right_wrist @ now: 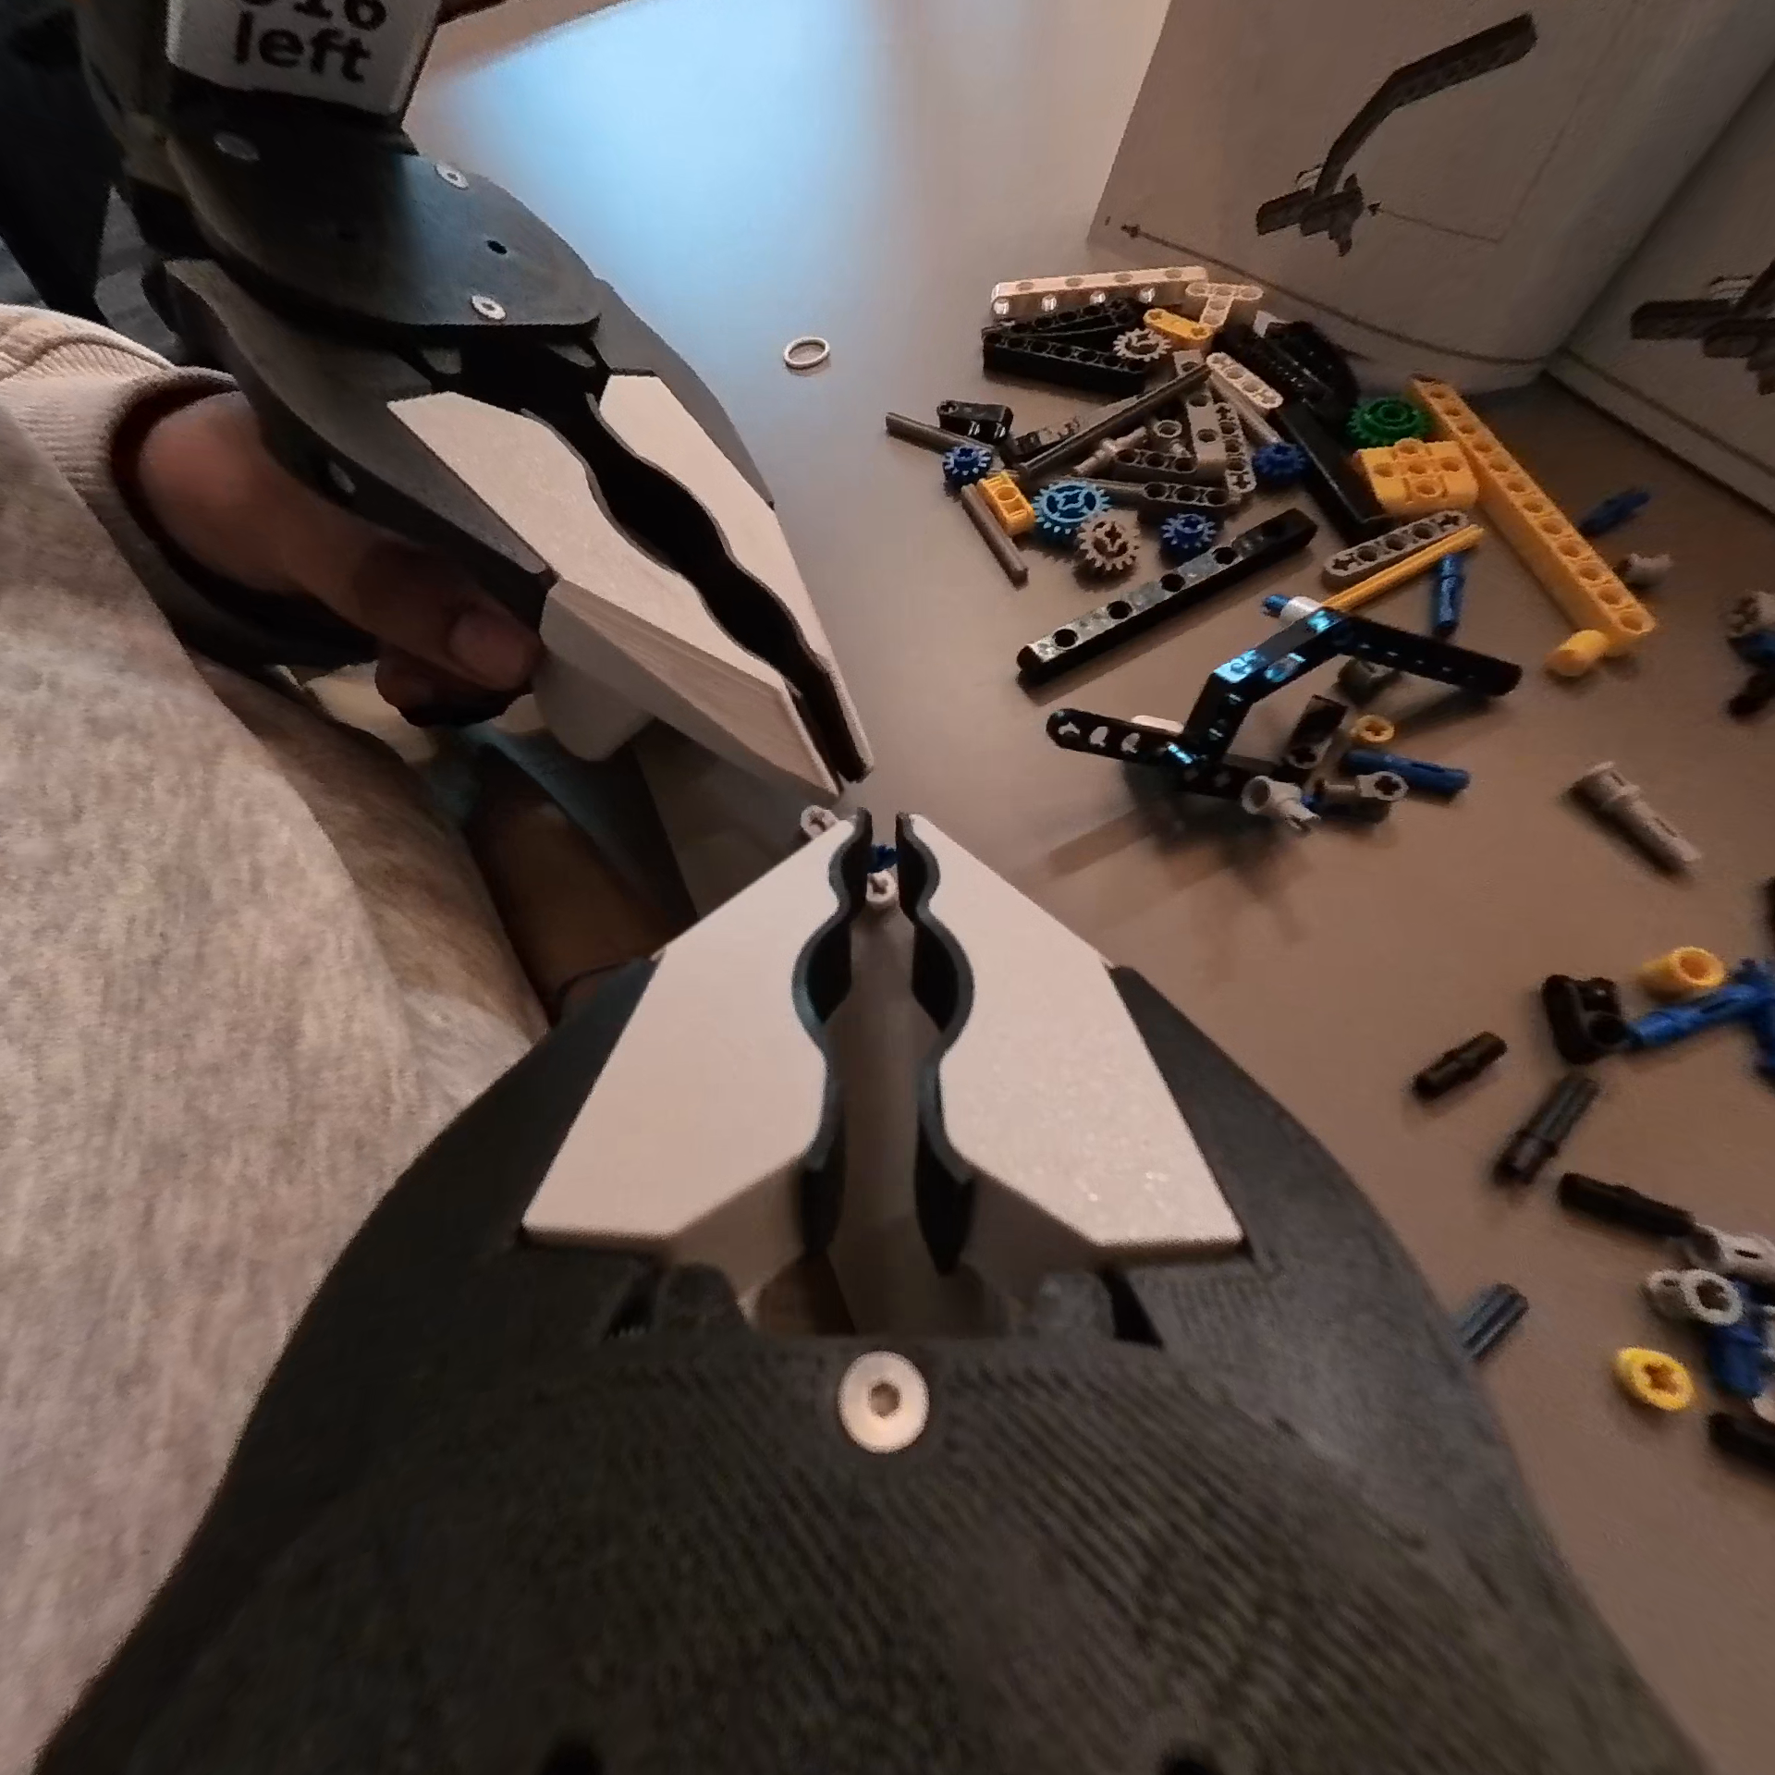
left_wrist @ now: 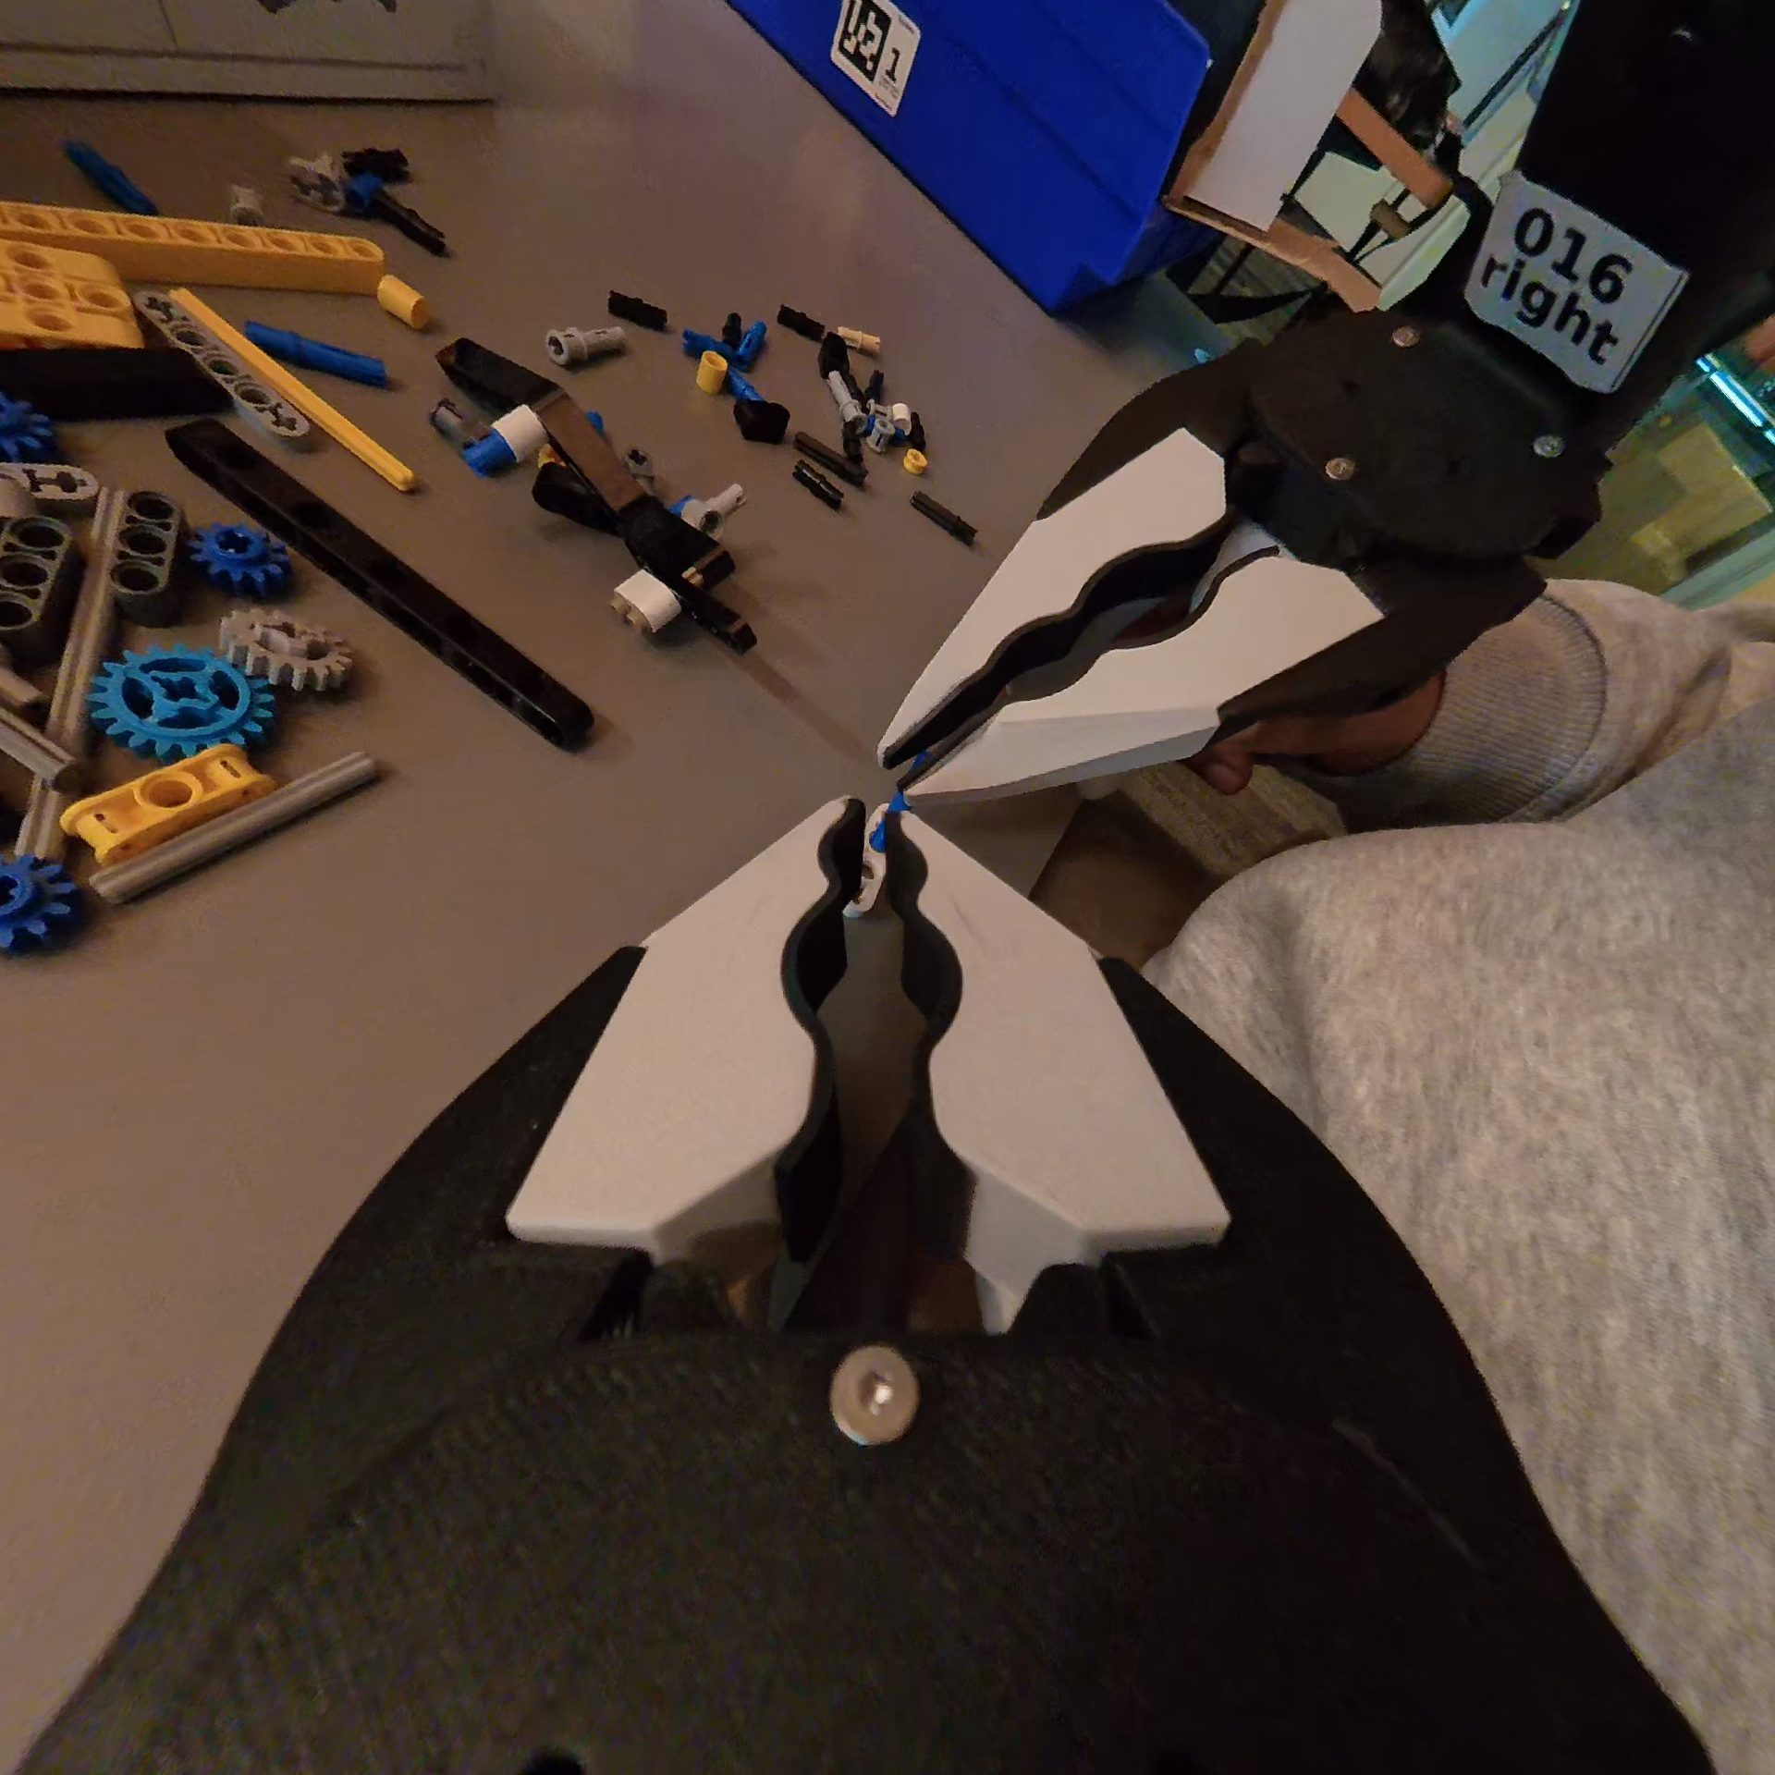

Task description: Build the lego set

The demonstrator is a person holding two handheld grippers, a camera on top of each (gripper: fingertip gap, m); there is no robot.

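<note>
On the far left of my bench lie the loose parts: a yellow beam, blue gears, a long black beam and, further right, a scatter of small black and blue pins. Near the middle, over the bench edge, my left tongs pinch a small white connector close to their tips. A blue pin sticks out of that connector toward my right tongs, which meet the left pair tip to tip and are pressed together on the pin's other end. From the right tongs the blue pin shows in the narrow gap. My grey sleeve fills the right, with a blue bin behind.
</note>
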